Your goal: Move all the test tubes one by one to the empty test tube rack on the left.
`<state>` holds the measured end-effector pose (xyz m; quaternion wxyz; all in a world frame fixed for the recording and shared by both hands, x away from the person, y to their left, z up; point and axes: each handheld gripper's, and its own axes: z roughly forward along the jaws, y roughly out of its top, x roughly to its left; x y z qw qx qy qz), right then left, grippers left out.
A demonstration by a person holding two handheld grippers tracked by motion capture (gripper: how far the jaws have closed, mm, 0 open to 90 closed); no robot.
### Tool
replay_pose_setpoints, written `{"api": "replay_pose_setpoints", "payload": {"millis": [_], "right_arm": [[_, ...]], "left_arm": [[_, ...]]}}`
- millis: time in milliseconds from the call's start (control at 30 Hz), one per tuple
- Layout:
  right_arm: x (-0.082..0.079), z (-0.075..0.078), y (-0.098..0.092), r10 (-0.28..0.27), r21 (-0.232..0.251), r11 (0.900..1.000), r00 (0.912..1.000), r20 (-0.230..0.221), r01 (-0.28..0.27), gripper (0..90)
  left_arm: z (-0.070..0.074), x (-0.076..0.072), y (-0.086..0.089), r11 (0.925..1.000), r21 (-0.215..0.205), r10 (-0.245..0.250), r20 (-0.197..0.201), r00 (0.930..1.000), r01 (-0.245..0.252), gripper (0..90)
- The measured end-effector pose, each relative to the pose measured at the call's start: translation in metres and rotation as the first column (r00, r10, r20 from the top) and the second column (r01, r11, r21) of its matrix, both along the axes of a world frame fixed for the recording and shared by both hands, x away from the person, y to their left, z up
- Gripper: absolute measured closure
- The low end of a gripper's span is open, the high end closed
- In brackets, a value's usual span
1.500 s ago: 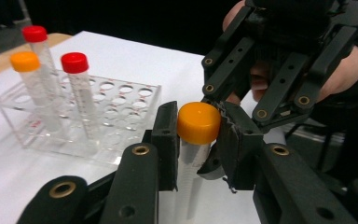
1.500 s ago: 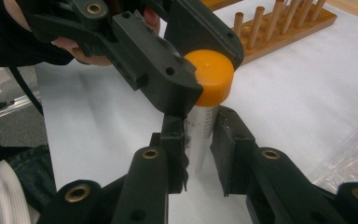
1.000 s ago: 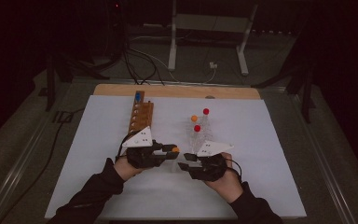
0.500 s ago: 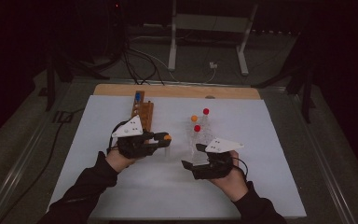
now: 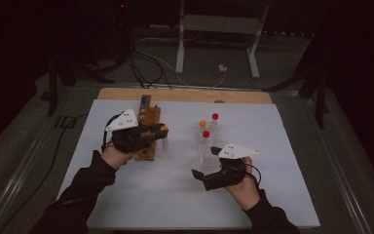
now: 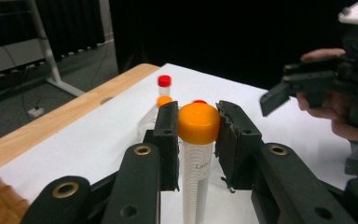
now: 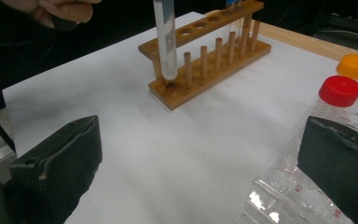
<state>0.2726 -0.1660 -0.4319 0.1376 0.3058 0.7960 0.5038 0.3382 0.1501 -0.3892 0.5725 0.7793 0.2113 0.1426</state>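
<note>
The white table cover (image 5: 175, 195) takes up most of the high view, with a strip of bare wooden board (image 5: 185, 95) along its far edge at twelve o'clock. On it, toward ten o'clock of centre, stands the wooden tube rack (image 5: 148, 122); a blue-capped tube (image 5: 144, 101) sits in its far end. At about two o'clock of centre is a clear plastic rack (image 5: 207, 148) holding two red-capped tubes (image 5: 215, 117) and one with an orange cap (image 5: 202, 124).

The left gripper (image 5: 161, 130) is up by the near end of the wooden rack, its jaws pinching the orange cap of a clear tube (image 6: 196, 161) that hangs upright between them. In the right gripper view the tube's rounded tip (image 7: 168, 70) hangs just above the rack's near end, beside the top rail and not yet in a hole.

The right gripper (image 5: 198, 176) rests low at five o'clock, beside the clear rack; its jaws have just been opening and stand spread wide with nothing between them.

To seat the tube well, I'd judge: keep it plumb, bring the tip squarely over the nearest free hole, lower straight down without scraping the rail, and let go only once the base plate takes the weight. The right gripper could steady the rack if it shifts
</note>
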Motion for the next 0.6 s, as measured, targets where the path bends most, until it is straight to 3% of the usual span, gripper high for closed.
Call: {"api": "replay_pose_setpoints", "payload": {"millis": [133,300,400,600], "right_arm": [[0.000,0.001,-0.001,0.001,0.007,1.000,1.0000,0.004,-0.001,0.0],[-0.001,0.002,-0.001,0.005,0.016,1.000,1.0000,0.003,-0.005,0.0],[-0.001,0.003,-0.001,0.007,0.018,1.000,1.0000,0.005,-0.007,0.0],[-0.001,0.003,-0.001,0.012,0.019,1.000,0.9999,0.002,-0.012,0.0]], "left_arm": [[0.004,0.006,0.008,0.9992,-0.010,0.040,0.010,0.9992,-0.040,71.8],[0.007,0.016,0.023,0.9930,-0.032,0.114,0.027,0.9931,-0.113,71.8],[0.007,0.023,0.031,0.9873,-0.037,0.156,0.030,0.9874,-0.155,71.8],[0.007,0.038,0.045,0.9701,-0.035,0.241,0.040,0.9696,-0.240,71.8]]}}
